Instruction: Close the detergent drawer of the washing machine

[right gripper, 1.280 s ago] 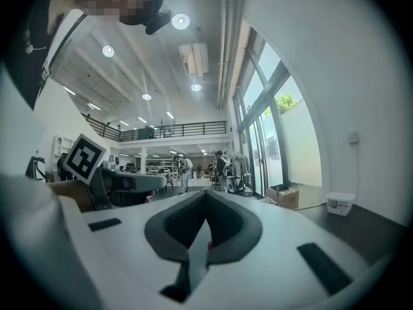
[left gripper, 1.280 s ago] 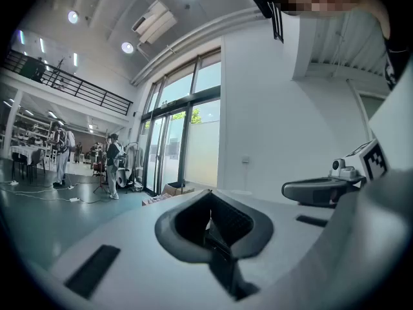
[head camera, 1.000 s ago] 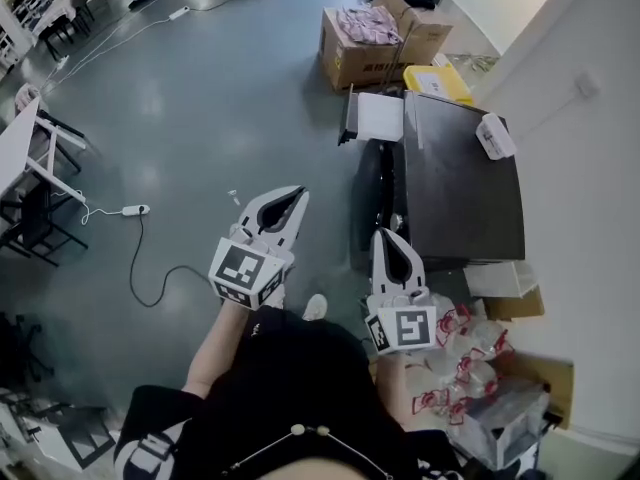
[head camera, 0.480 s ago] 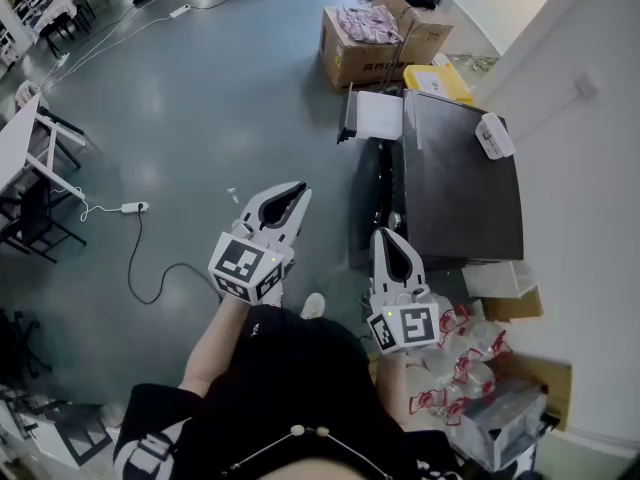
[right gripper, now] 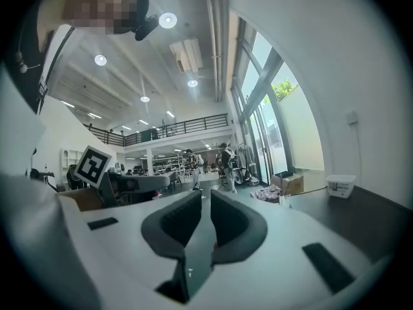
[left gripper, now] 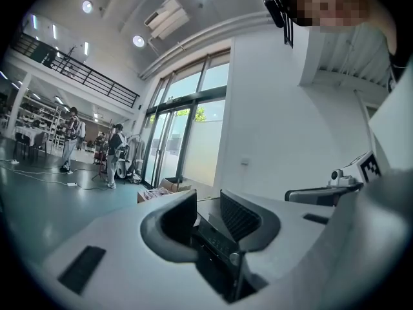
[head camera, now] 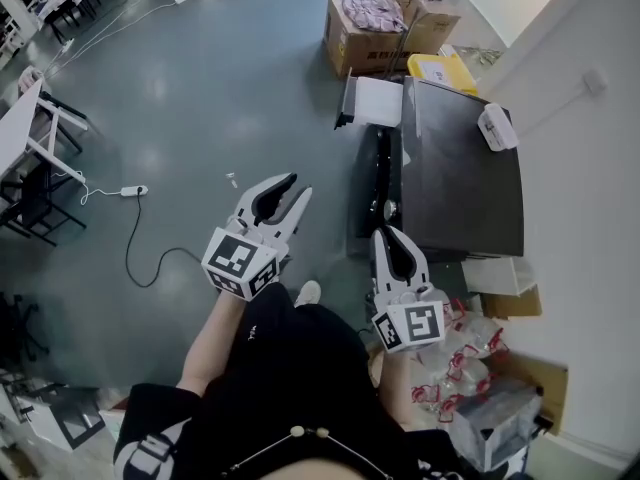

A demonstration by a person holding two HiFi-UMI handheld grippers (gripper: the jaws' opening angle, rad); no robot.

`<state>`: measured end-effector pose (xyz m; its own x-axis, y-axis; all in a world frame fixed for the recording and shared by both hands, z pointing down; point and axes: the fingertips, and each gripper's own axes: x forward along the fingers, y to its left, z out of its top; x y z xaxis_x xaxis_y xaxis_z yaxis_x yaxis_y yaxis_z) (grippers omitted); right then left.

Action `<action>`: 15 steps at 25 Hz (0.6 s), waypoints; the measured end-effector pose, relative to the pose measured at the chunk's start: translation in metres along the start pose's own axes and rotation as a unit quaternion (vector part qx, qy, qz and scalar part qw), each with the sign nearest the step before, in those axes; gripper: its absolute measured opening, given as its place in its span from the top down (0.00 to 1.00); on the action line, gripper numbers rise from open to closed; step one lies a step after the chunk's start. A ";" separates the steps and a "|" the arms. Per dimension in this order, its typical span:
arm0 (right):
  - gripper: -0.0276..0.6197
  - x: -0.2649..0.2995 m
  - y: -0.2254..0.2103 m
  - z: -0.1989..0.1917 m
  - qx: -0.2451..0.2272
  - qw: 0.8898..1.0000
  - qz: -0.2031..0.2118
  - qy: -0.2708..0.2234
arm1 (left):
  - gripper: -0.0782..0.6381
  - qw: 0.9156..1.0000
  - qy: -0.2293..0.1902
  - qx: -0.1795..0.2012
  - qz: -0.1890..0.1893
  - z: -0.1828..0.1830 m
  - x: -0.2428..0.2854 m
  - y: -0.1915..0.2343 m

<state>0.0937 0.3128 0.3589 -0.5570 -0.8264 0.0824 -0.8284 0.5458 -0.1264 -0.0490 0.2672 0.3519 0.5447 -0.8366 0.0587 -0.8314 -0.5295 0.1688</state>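
The dark washing machine stands against the right wall, with its front facing left. Its white detergent drawer sticks out open at the far end of that front. My left gripper hovers over the grey floor, left of the machine and well short of the drawer. Its jaws are opening with nothing between them. In the left gripper view the machine's control panel shows far off through the gap. My right gripper is at the machine's near corner, shut and empty; the right gripper view shows the same.
Cardboard boxes and a yellow box lie beyond the machine. A small white tub rests on its top. Plastic bags pile up at my right. A cable with a power strip crosses the floor at left, near a white table.
The left gripper's jaws were together in both earlier frames and now stand apart. Both grippers have shifted slightly; the right one stays shut.
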 end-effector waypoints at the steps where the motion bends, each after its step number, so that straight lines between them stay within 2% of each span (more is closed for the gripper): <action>1: 0.89 -0.002 -0.003 -0.003 -0.001 1.000 0.002 0.002 | 0.75 1.000 0.001 -0.001 0.003 -0.003 0.000 -0.002; 6: 0.88 -0.008 -0.007 -0.016 0.000 1.000 0.013 0.022 | 0.75 1.000 0.011 -0.006 0.007 -0.017 -0.001 -0.012; 15: 0.87 0.011 -0.012 -0.021 -0.011 0.999 0.015 0.036 | 0.74 1.000 0.007 -0.027 0.011 -0.019 0.016 0.008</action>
<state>0.0962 0.3002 0.3817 -0.5835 -0.7983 0.1491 -0.8121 0.5733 -0.1089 -0.0446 0.2522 0.3726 0.5285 -0.8455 0.0762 -0.8359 -0.5026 0.2206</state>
